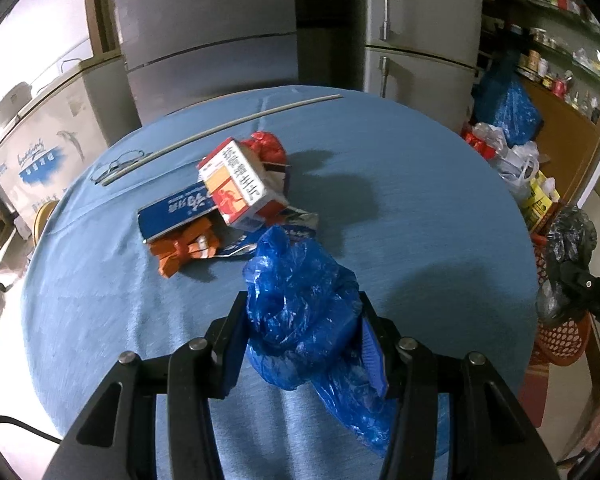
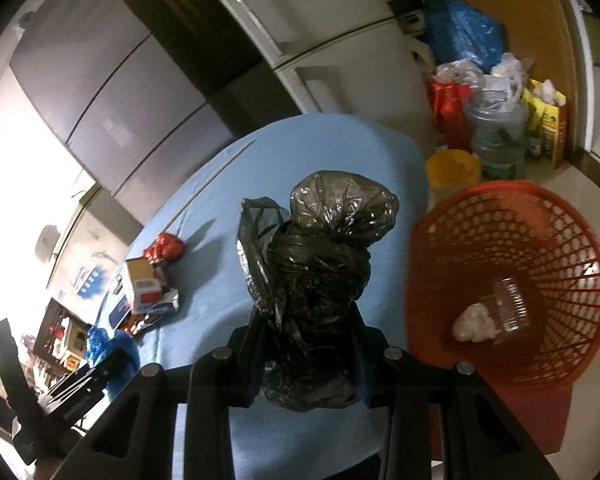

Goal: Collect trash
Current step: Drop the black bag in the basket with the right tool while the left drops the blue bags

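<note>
Risk, black bag: the knotted black bag (image 2: 320, 280) was judged liable to slip, since only its lower part was pinched and the bulky top stood free above the jaws. A snag of the loose flap on the basket rim was also considered possible.
Risk, basket: the red basket (image 2: 512, 280) was seen standing on the floor just beside the table edge; a release made too early was judged likely to drop the bag onto the blue tablecloth (image 2: 320, 148) or the floor instead of into the basket.
Risk, blue bag: the crumpled blue bag (image 1: 300, 312) was seen trailing a long tail below the jaws; the tail was judged able to drag on the cloth or pull free.
Risk, remaining trash: the red-and-white carton (image 1: 236, 188), the blue packet (image 1: 176, 216) and the orange wrapper (image 1: 188, 248) were noted lying together mid-table, still to be collected.
Right gripper (image 2: 308, 344): closed partway on the black bag, both pads pressed into the plastic.
Left gripper (image 1: 300, 344): closed partway on the blue bag, which filled the gap between the fingers.
Pose, right: the gripper was pitched downward over the table's near edge, the view rolled, with the basket mouth to its right.
Pose, left: the gripper was angled down over the table, pointed toward the pile.
Basket contents: 1 clear plastic container (image 2: 510, 304) and 1 pale wad (image 2: 474, 324) were recorded inside.
Bags' location: both were held above the table, neither in the basket yet.
</note>
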Tool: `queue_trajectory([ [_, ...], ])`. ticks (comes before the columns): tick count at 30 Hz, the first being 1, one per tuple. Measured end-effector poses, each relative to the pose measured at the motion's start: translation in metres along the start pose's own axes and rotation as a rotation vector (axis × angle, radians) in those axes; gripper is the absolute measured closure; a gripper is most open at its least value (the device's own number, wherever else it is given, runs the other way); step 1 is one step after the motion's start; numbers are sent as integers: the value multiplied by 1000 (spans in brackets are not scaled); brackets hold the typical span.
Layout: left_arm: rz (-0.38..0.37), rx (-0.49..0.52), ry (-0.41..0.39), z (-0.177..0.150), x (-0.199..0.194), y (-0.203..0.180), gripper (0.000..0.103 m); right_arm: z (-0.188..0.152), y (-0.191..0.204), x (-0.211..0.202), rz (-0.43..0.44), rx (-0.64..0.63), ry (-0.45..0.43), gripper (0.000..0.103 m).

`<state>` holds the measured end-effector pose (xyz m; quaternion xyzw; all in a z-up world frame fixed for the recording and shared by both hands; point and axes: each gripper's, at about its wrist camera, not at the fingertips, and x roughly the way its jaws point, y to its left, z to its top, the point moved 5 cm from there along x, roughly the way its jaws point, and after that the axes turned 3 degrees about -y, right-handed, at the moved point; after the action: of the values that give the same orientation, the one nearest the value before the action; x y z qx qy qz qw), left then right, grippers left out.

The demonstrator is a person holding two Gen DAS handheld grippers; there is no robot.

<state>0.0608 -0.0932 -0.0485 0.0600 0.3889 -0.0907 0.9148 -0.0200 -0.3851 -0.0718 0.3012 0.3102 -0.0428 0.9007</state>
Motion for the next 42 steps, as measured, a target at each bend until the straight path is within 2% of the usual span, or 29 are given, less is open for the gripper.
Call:
queue_trajectory([
  [9,-39,42,-11,10,2,-28,52,15,-47,-19,-95,42,-38,65],
  [21,-143,142,-48,36,0,-101,52,30,-83,-36,-186,45,-72,65],
  [31,-205,211,-50,44,2,-151,52,28,-128,-33,-267,78,-27,65],
  [42,-248,259,-41,47,6,-187,52,22,-154,-31,-309,88,24,65],
])
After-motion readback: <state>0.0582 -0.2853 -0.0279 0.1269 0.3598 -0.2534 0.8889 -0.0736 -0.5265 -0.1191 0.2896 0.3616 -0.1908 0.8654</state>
